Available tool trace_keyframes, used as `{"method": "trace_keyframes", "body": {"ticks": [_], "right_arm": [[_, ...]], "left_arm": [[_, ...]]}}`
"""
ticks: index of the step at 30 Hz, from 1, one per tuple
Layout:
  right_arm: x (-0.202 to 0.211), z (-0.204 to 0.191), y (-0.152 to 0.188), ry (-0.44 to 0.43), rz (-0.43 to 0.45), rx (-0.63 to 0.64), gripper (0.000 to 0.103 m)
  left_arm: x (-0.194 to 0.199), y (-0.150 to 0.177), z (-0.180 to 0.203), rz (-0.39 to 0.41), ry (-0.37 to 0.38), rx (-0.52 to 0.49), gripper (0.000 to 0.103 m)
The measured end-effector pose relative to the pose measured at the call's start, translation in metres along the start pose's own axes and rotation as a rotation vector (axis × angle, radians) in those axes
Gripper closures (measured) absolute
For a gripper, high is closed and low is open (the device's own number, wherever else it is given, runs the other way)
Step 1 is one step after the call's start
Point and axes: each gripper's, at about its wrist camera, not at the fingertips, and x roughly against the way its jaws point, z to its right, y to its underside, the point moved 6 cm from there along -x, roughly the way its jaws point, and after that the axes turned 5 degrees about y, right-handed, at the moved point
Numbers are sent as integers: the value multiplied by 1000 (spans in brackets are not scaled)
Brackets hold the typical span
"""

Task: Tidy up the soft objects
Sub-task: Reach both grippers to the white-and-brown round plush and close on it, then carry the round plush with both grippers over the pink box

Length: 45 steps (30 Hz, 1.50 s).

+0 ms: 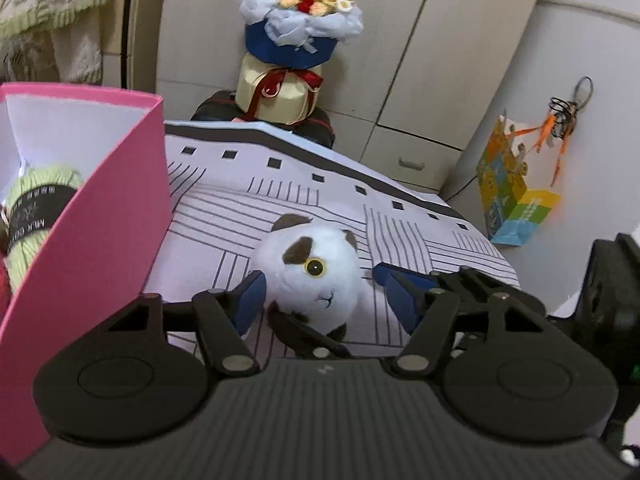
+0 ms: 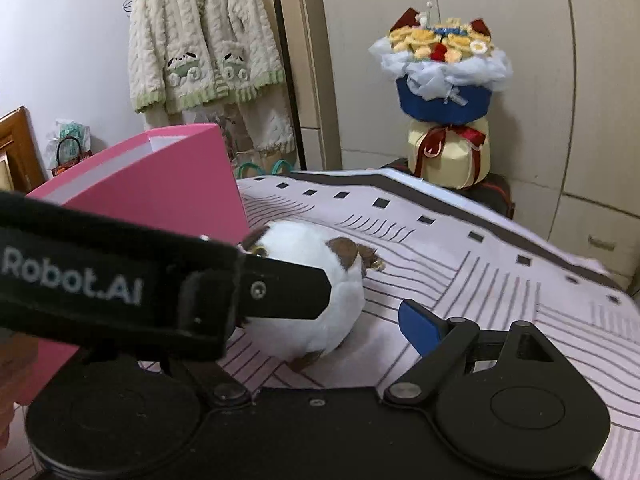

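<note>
pink box [image 1: 100, 216] flanks plush cat [image 1: 316, 276] inside wide left claw [image 1: 320, 292]; right claw [image 2: 328, 316] seemingly wide, half-hidden.

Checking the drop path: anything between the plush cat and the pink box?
Nothing visible. The plush cat lies on the striped cloth right beside the pink box; only the box's near wall must be cleared. The left gripper already straddles it.

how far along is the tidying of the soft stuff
Done: a green yarn skein already lies inside the pink box. In hand: the left gripper straddles the plush toy on the striped bed cover, left pad near it, right pad apart, nothing gripped. Left: grip the toy and move it into the box.
</note>
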Motion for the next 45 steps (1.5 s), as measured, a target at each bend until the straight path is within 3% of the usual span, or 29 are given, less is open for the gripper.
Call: {"method": "trace_keyframes", "body": {"ticks": [4,8,10,29,35,45], "right_arm": [[-9,-2,3,-18,-8,-3,13],[-10,-4,6,-51,-3,-21,29],[-9,-6,7,-46,1,-27,30],[37,-25,16,29,13,-143,35],[58,-44,23,124,21,-184,37],[91,-61,44,205,21,-210,37]], "left_arm": [[-5,2,-3,-8,-9,-2,45],[-6,2,-5,-1,-22,-13,57],[-6,2,-6,1,-23,-18,58],[39,22,12,11,43,-116,60],[57,32,20,9,53,-158,60],[82,55,25,-28,182,-224,61]]}}
